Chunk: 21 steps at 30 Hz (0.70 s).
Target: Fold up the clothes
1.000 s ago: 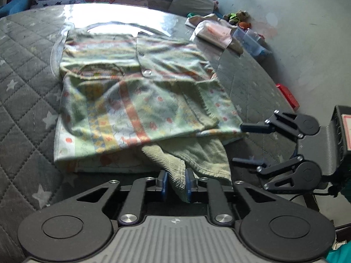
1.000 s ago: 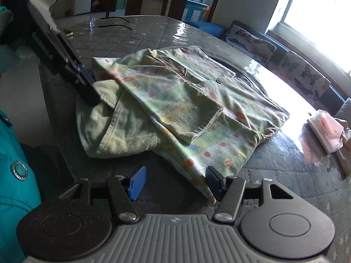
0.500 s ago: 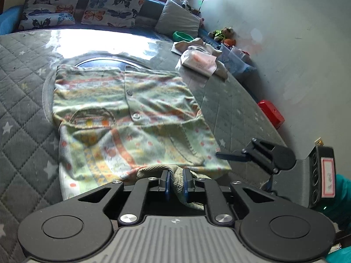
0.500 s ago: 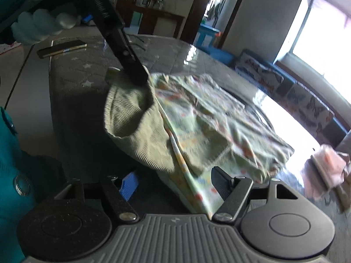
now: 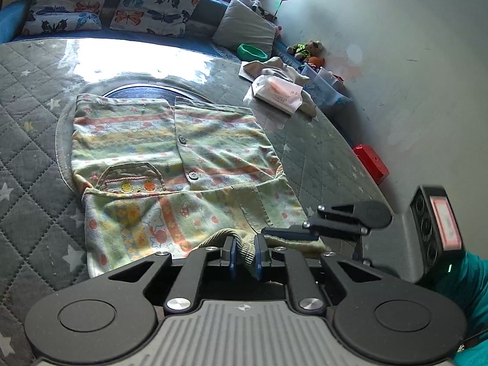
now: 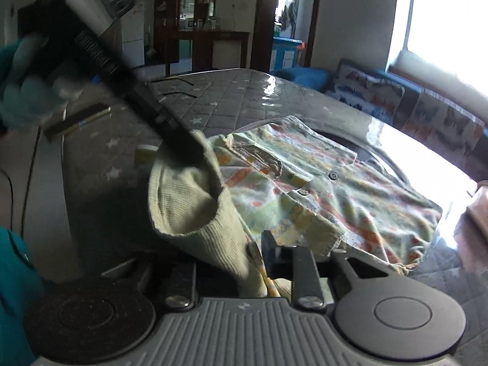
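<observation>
A pale green child's shirt [image 5: 170, 152] with orange and yellow stripes lies buttoned and flat on the grey quilted mattress [image 5: 27, 97]. Its ribbed green hem [image 5: 244, 244] is lifted off the near edge. My left gripper [image 5: 244, 253] is shut on that hem, and in the right wrist view it [image 6: 183, 143] holds the rib's far corner up. My right gripper [image 6: 256, 262] is closing, with the ribbed hem [image 6: 195, 213] and the patterned cloth clamped between its jaws. It also shows from the side in the left wrist view [image 5: 283, 233], just right of my left one.
A pink-and-white tissue pack [image 5: 279, 93] and crumpled cloth lie at the mattress's far right. Butterfly cushions [image 5: 152, 6] and a grey pillow [image 5: 245, 33] line the back. A red box [image 5: 370, 163] sits by the wall. A dark flat bar [image 6: 79, 120] lies near the left edge.
The right gripper's jaws stood wide apart and have come together on the hem. Both grippers have lifted the ribbed hem and carried it forward over the shirt.
</observation>
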### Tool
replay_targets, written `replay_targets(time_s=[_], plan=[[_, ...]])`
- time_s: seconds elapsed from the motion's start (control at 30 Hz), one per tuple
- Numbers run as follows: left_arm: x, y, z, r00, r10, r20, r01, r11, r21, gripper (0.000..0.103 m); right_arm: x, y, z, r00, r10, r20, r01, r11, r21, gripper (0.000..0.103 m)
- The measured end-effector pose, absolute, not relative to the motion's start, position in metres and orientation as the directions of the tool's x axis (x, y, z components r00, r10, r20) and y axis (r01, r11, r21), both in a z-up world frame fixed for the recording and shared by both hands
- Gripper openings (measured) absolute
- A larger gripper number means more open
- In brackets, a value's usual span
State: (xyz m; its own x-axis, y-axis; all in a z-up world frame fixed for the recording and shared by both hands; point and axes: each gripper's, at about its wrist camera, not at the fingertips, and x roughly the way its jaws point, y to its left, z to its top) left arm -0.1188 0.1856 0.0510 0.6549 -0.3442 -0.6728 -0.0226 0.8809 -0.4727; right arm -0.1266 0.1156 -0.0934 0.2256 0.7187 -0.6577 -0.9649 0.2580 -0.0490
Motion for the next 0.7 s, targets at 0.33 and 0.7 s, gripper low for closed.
replay_targets(time_s=[0.33,0.7], plan=[[-0.160,0.194,0.062,0.749,-0.253,-0.612,0.011,0.929,-0.370,0.046,-0.088,0.121,-0.069,0.195,0.729,-0.656,-0.935,0.340,0.100,0.013],[-0.169,0.169,0.051,0.789,-0.007,-0.615,0.008,1.000,-0.001,0.055,-0.081,0.124,-0.058,0.219,0.740,-0.636,-0.923,0.369,0.111,0.012]])
